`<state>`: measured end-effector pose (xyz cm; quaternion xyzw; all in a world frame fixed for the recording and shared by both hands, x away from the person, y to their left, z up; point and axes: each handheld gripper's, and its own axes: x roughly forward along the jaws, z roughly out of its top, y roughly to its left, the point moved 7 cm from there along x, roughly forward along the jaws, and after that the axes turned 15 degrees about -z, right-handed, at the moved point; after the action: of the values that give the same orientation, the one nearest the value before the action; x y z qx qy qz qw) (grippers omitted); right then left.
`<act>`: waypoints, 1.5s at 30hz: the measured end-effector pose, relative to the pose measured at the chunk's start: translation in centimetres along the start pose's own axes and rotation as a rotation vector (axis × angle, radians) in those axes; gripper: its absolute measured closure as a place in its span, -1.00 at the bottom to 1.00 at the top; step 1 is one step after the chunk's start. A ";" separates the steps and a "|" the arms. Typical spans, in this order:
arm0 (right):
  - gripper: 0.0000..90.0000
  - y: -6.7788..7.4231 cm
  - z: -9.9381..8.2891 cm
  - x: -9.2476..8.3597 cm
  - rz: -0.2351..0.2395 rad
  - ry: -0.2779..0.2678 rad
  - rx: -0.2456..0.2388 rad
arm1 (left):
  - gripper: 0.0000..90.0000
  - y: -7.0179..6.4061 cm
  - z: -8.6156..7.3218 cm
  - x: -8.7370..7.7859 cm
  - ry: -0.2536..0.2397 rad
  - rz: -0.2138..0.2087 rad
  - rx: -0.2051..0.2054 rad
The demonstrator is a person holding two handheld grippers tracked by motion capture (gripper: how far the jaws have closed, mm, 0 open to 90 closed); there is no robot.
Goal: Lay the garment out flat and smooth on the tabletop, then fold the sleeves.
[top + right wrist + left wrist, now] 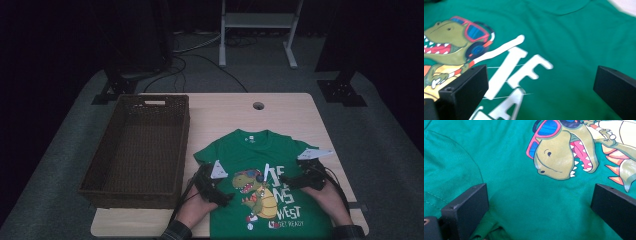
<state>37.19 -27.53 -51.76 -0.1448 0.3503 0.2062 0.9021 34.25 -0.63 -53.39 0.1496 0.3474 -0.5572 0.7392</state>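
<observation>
Green dinosaur T-shirt [265,165], flat on the table [280,107] beneath both sets of jaws; left gripper [216,186] and right gripper [300,179] stood wide and empty over its chest print, apparently the pre-fold stage, a pinch of fabric being needed next.

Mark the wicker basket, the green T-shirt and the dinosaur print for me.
wicker basket [183,145], high view, its right wall.
green T-shirt [235,150], high view, plain chest fabric under the collar.
dinosaur print [554,160], left gripper view, the dinosaur's snout.
</observation>
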 end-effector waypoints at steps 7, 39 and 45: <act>-1.00 1.6 -1.0 1.3 -0.023 0.020 -0.064 | -0.99 0.0 0.0 0.0 0.000 0.001 -0.001; -1.00 -0.6 -3.0 -0.2 -0.049 -0.004 -0.033 | -0.99 -0.1 1.9 -1.9 -0.068 0.021 -0.005; -1.00 -1.4 -3.8 -0.9 -0.057 -0.003 -0.025 | -0.99 0.2 2.3 -2.4 -0.092 0.013 -0.023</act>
<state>35.10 -30.59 -53.72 -0.1659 0.3421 0.1849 0.9062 34.92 -0.20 -50.15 0.1177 0.3183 -0.5549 0.7595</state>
